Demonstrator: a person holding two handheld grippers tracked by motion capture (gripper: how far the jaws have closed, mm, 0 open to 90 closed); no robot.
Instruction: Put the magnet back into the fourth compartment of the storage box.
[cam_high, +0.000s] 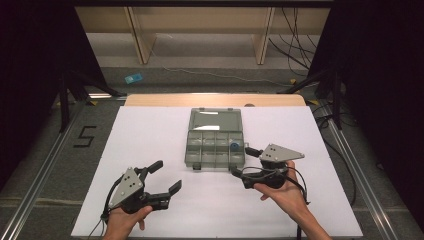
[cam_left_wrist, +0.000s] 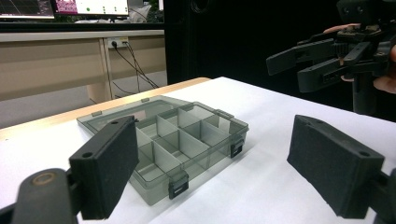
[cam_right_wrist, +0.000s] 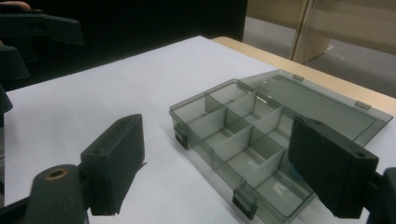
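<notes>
A grey see-through compartment box (cam_high: 215, 145) lies mid-table with its lid folded flat on the far side. One right-hand compartment holds a small blue item (cam_high: 233, 145). My left gripper (cam_high: 167, 176) is open, a hand's width off the box's front-left corner. In the left gripper view the box (cam_left_wrist: 173, 140) sits ahead of the left gripper (cam_left_wrist: 219, 172), whose jaws stand wide apart. My right gripper (cam_high: 244, 162) is open beside the box's front-right corner. Nothing sits between the right gripper (cam_right_wrist: 224, 168) jaws; the box (cam_right_wrist: 243, 135) lies just beyond them.
A white sheet (cam_high: 150, 135) covers the table, and a wooden edge (cam_high: 215, 100) shows at the far side. On the floor are a small blue object (cam_high: 133, 78), a "5" marking (cam_high: 84, 136), stand legs (cam_high: 75, 90) and cables (cam_high: 300, 55).
</notes>
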